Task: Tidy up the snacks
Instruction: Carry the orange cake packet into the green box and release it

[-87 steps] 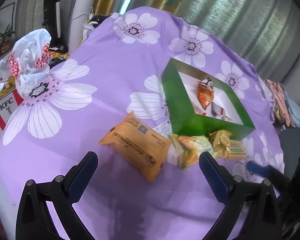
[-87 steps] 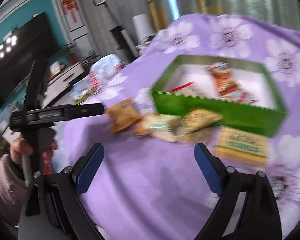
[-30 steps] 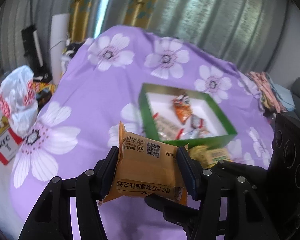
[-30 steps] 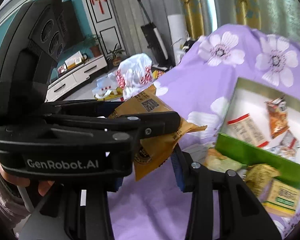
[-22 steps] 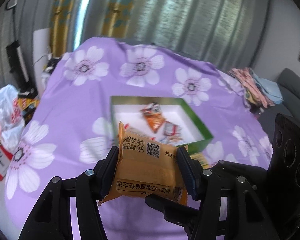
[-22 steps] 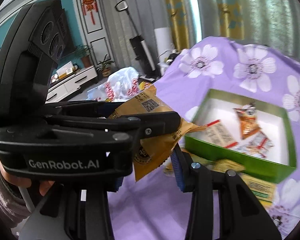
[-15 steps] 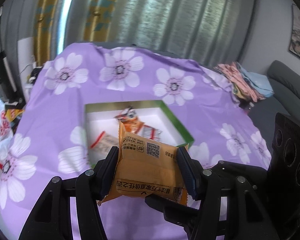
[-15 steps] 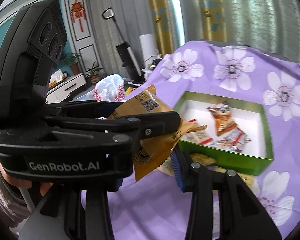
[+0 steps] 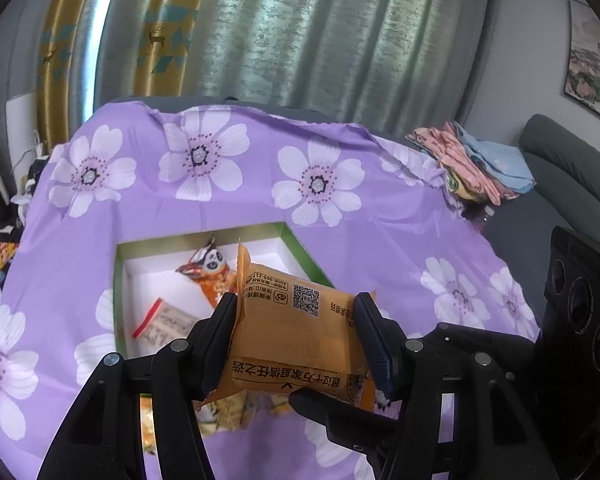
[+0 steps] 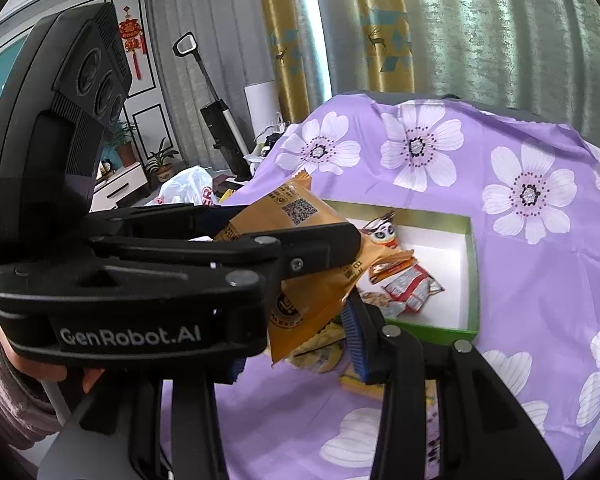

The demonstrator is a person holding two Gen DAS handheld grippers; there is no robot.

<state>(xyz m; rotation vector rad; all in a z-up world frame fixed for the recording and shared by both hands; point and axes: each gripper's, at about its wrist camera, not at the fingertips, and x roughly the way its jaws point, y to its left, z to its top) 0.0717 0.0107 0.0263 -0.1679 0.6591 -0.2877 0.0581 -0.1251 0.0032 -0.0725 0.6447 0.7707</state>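
My left gripper (image 9: pixel 296 334) is clamped on an orange snack packet (image 9: pixel 296 332), its pads pressing the packet's two short sides at lower centre of the left wrist view. My right gripper (image 10: pixel 296 344) closes on the same packet (image 10: pixel 312 288) from below, seen at centre of the right wrist view; only its right pad is clearly visible, touching the packet's lower edge. The packet hangs above the near edge of a green box (image 9: pixel 118 280) with a white inside, which sits on the purple flowered surface (image 9: pixel 380 240). Inside the box lie an orange owl-print packet (image 9: pixel 210 274) and a pale packet with a red stripe (image 9: pixel 164 322). More snacks (image 10: pixel 320 354) lie outside the box, beneath the grippers.
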